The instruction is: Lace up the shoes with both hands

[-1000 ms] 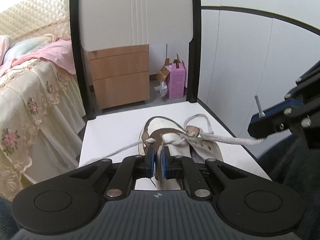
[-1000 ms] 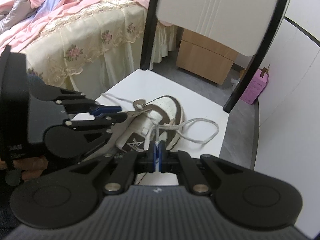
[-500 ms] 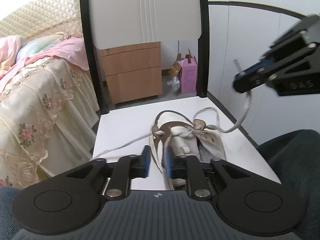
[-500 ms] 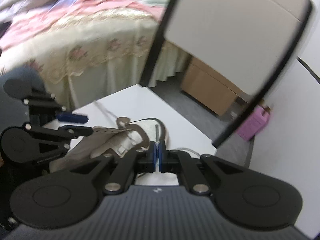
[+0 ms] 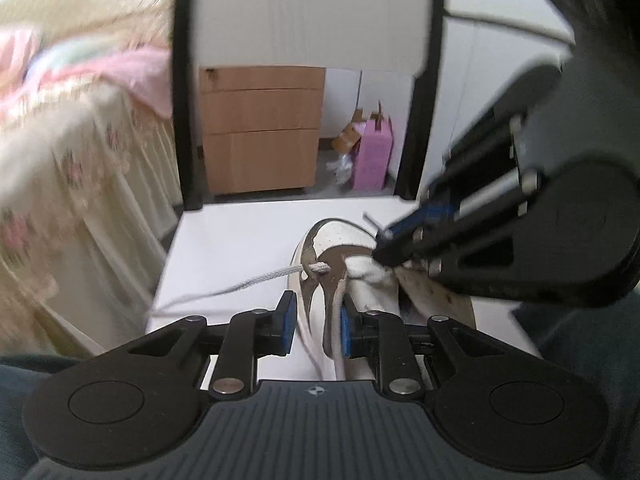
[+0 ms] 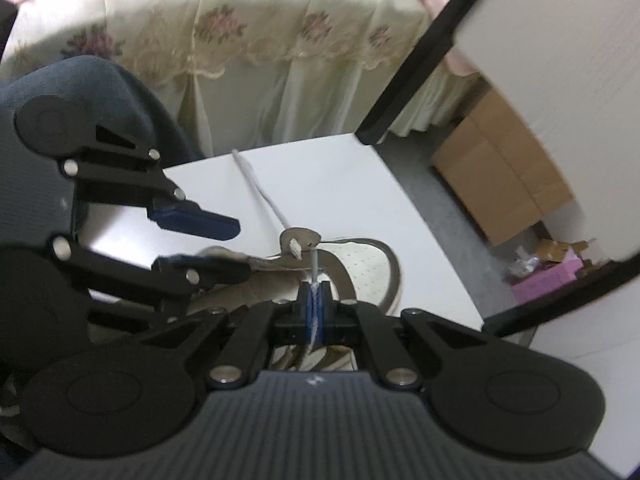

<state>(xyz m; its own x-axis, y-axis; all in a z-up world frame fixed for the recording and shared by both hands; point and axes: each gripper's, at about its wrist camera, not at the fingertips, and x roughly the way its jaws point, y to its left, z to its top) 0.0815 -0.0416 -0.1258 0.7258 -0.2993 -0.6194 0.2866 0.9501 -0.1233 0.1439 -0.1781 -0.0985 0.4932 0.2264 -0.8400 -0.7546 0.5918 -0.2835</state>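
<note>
A white and brown sneaker (image 5: 340,236) lies on the white chair seat (image 5: 240,240), toe pointing away. My left gripper (image 5: 316,324) straddles the shoe's left eyelet flap; its jaws are opening, the left pad clear of the flap. A grey-white lace (image 5: 256,280) leaves a front eyelet and trails left over the seat edge. My right gripper (image 6: 316,300) is shut on the other lace end, whose grey tip (image 6: 315,264) points at a brown eyelet tab (image 6: 298,238). In the left wrist view the right gripper (image 5: 382,246) hovers over the tongue. The right wrist view shows the left gripper (image 6: 240,248) beside the shoe (image 6: 368,260).
The chair's white back with black frame (image 5: 304,12) rises behind the seat. A bed with a floral cover (image 5: 60,160) stands at the left. A wooden drawer cabinet (image 5: 260,132) and a pink box (image 5: 374,156) sit on the floor beyond. A person's dark trouser legs (image 5: 580,340) flank the seat.
The right gripper rose with the lace end, then swung down and in over the shoe's tongue. The left gripper's jaws spread apart around the eyelet flap.
</note>
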